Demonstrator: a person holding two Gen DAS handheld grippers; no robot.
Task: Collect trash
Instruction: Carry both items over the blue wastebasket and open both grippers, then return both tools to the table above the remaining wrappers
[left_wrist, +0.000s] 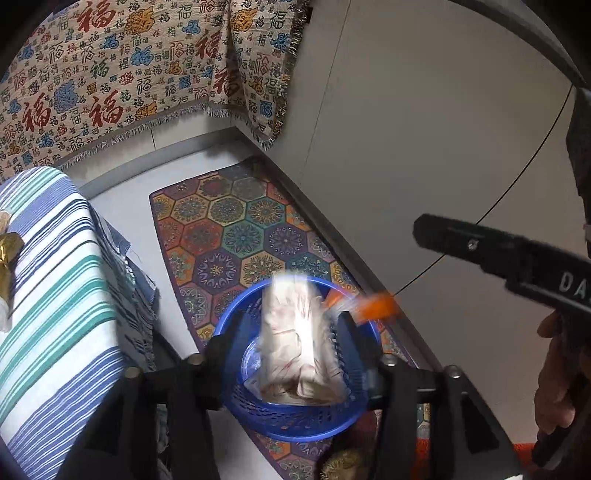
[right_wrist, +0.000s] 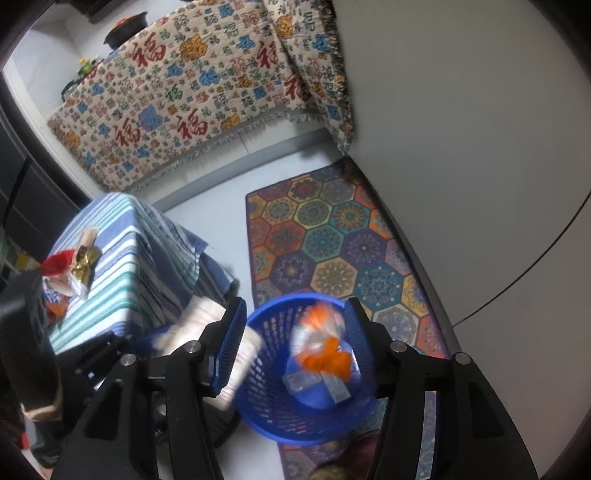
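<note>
A blue plastic basket stands on the rug, right below both grippers. My left gripper is open above it. A white crumpled wrapper, blurred, hangs loose between its fingers over the basket mouth, with a gap on each side. My right gripper is open too. A blurred orange-and-white packet sits free between its fingers inside the basket. That packet shows as an orange streak at the rim in the left wrist view. Small silvery packets lie at the basket's bottom.
A striped cloth-covered table stands left of the basket, with red and gold wrappers on it. The hexagon-patterned rug runs along a white wall. A blanket with red characters hangs behind. A hand holds the right gripper.
</note>
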